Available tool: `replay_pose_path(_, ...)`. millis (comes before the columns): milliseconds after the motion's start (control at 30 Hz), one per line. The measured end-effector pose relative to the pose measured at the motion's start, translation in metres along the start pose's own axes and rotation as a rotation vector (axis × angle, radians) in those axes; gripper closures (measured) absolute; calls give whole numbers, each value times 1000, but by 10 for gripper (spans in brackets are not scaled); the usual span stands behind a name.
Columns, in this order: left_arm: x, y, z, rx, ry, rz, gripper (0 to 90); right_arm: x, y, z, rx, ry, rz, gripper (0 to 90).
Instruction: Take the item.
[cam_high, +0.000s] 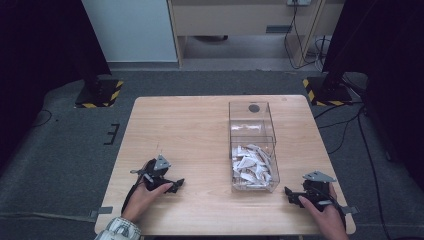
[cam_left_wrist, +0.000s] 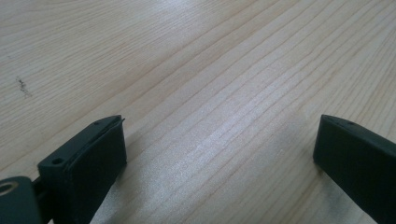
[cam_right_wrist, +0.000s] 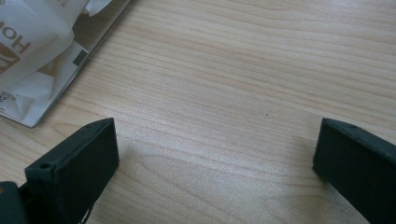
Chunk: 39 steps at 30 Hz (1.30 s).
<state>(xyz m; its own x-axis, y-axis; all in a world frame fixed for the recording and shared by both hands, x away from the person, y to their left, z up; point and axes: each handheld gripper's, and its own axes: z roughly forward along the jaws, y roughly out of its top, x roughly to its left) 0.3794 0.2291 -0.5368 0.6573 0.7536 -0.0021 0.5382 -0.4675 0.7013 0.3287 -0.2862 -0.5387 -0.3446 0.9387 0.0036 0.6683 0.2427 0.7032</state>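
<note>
The clear rectangular plastic box (cam_high: 252, 145) of white paper packets (cam_high: 251, 167) stood right of centre on the light wooden worktop (cam_high: 190, 130). The right gripper (cam_high: 294, 196) rested just right of it, the left gripper (cam_high: 176, 185) well left, both with fingers wide and empty.

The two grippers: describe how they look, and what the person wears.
Left gripper and right gripper are black, each topped by a grey three-cornered plate, with flat, blocky black jaws. A patterned light sleeve cuff shows at the left wrist.
</note>
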Motion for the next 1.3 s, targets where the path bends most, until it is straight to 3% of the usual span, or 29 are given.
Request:
replay_pose_path(433,-3,0,-5,-27,-14,-2,30,0,0,0,0,0,2,5)
replay_pose_path(600,-7,7,-10,-53,-22,24,32,0,0,0,0,0,-1,5)
replay_pose_path(1167,-18,17,-17,-91,-47,54,56,0,1,1,0,2,1,5)
replay_pose_path(1300,-19,25,-14,-80,-52,94,61,0,1,1,0,1,1,5)
